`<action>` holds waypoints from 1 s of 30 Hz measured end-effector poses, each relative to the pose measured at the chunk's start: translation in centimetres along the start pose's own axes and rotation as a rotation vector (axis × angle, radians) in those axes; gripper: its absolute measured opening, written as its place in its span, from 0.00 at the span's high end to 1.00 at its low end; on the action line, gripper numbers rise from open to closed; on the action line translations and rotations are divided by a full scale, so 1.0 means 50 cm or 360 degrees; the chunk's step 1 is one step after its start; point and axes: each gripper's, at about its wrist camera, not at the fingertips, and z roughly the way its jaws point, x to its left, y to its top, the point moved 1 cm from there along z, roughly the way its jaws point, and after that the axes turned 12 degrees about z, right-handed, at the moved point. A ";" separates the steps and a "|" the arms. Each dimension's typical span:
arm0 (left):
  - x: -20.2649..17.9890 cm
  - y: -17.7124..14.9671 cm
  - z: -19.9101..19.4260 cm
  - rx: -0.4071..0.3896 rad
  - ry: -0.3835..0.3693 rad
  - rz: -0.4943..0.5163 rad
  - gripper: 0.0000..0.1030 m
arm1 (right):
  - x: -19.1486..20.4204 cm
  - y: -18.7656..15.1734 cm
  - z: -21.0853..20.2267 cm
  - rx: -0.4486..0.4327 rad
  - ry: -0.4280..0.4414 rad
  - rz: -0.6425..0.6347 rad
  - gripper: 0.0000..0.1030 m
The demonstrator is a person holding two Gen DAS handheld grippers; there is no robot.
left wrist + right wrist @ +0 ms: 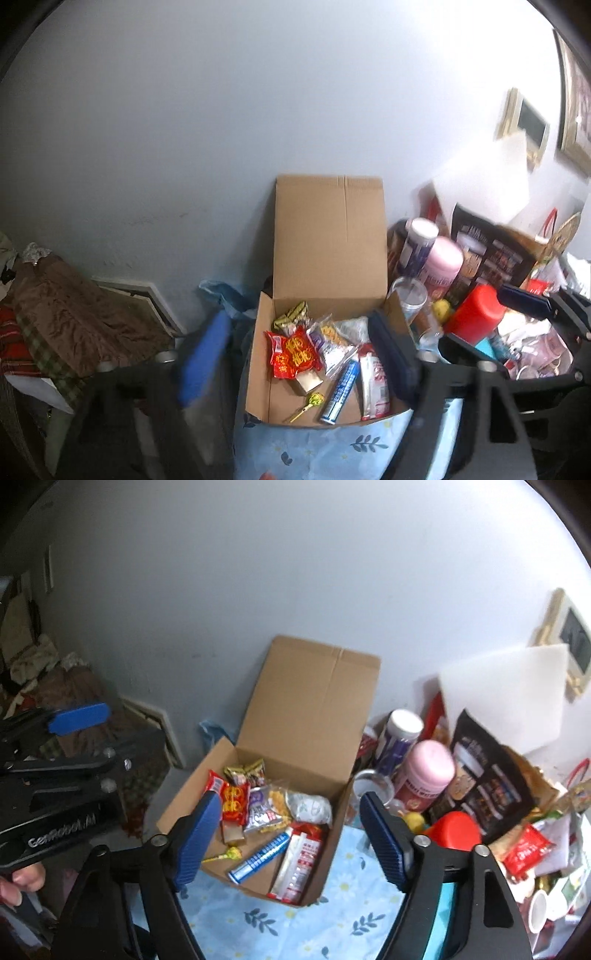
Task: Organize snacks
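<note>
**Open grippers over a filled snack box**

Left wrist view: the left gripper (pixel 295 350) stands spread and empty, its ribbed blue pads blurred. Between them sits the corrugated cardboard box (pixel 328 236), flap upright against the wall, holding crinkly snack packets (pixel 295 354) and a lollipop (pixel 314 400).

Right wrist view: the right gripper (pixel 291 834) gapes empty above the same box on floral cloth (pixel 343 919). A pink-capped canister (pixel 430 771) stands beside it; the clutter at right is hard to make out.

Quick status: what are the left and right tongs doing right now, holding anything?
Left tongs: open, holding nothing, above the brown cardboard snack box.
Right tongs: open, holding nothing.
</note>
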 end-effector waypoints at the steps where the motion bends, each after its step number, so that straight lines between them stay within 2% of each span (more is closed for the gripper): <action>1: 0.000 -0.002 -0.017 -0.0020 0.0012 -0.0001 0.21 | -0.001 -0.003 -0.013 -0.0018 -0.0010 -0.0003 0.23; 5: -0.005 -0.014 -0.069 -0.0032 -0.0018 -0.0003 0.21 | -0.002 -0.020 -0.077 -0.0088 -0.0057 -0.0004 0.14; 11: -0.019 -0.045 -0.138 -0.0040 -0.0039 0.0010 0.21 | 0.001 -0.066 -0.156 -0.0161 -0.0083 0.0018 0.08; 16: -0.027 -0.088 -0.178 -0.0005 -0.0060 0.0005 0.21 | 0.003 -0.114 -0.190 -0.0130 -0.0076 0.0061 0.08; 21: -0.037 -0.135 -0.211 0.0019 -0.0026 0.0031 0.21 | 0.012 -0.166 -0.211 -0.0099 -0.0083 0.0077 0.08; 25: -0.045 -0.168 -0.225 0.0048 -0.0006 0.0049 0.21 | 0.014 -0.198 -0.215 -0.0066 -0.0070 0.0110 0.08; 30: -0.045 -0.200 -0.238 0.0071 -0.0041 0.0026 0.21 | 0.015 -0.232 -0.213 -0.0015 -0.0050 0.0138 0.08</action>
